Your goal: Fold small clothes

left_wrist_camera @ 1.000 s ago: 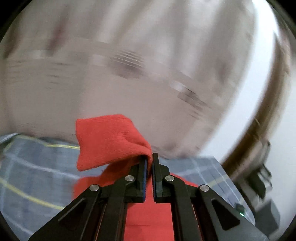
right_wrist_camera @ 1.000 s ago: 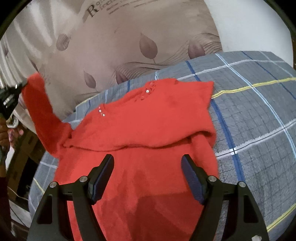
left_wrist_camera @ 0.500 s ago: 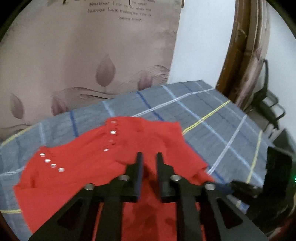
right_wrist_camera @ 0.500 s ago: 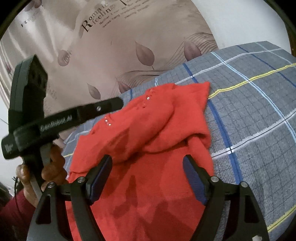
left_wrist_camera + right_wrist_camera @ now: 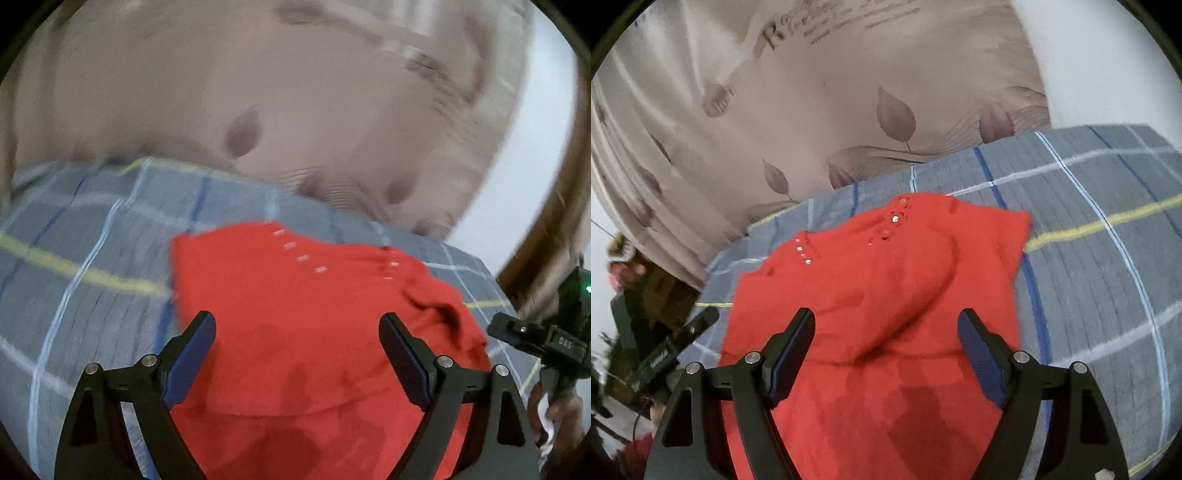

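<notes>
Two black two-finger grippers with blue pads stood nearest the cameras, both spread wide and holding nothing. One second earlier the left gripper (image 5: 297,332) had been pinched on a sleeve of the red knitted sweater (image 5: 886,288) and held it raised; half a second earlier its fingers were narrowly parted over the garment; at this moment they gaped, the sleeve let go and lying across the body of the sweater. The right gripper (image 5: 886,328) had remained spread throughout, poised above the lower half of the garment.

Beyond the fingers the sweater lay flat on the grey checked bedsheet (image 5: 1108,258) with blue, white and yellow lines, its neckline studs (image 5: 895,218) toward the far edge, one sleeve folded inward and a rumpled ridge on the side nearer the right gripper. Farther back hung a beige curtain with a leaf print (image 5: 849,110). The left view was motion-blurred.

Judged from this layout, one sleeve fold was complete; the opposite sleeve and the lengthwise fold probably remained.
</notes>
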`<state>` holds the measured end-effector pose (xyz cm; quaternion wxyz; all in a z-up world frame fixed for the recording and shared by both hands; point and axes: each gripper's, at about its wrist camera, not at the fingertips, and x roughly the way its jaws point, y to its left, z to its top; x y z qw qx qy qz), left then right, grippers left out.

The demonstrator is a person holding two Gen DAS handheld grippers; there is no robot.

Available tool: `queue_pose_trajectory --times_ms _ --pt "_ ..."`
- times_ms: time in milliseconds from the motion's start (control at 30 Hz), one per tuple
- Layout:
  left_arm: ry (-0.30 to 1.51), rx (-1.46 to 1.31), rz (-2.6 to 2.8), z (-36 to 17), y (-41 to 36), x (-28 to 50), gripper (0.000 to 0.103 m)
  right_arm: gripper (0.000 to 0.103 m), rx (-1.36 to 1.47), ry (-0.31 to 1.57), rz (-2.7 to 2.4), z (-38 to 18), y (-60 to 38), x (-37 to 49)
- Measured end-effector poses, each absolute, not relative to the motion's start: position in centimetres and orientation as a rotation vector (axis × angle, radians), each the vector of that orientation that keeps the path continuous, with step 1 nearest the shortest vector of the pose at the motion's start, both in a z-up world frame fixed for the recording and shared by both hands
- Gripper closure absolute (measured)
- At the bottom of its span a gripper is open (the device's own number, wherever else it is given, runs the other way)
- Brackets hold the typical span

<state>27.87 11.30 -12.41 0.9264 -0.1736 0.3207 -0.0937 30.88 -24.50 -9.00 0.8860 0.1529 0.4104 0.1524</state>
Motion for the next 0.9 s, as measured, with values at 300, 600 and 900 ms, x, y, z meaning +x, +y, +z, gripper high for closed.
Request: queue_pose_trajectory --times_ms 300,600,900 --pt "0.666 -0.504 -0.171 -14.8 13.2 27.4 0.013 0.091 0.169 1.011 0.119 -11.7 -22.2 35.7" --pt "0.65 -0.569 -0.159 -15.3 13.9 27.3 0.013 0.084 0.765 0.918 0.371 -13.5 -31.9 31.6" --pt "0.656 -0.54 -0.145 -14.9 13.5 27.5 0.013 0.088 0.761 0.975 0.308 -14.0 -31.0 34.1"
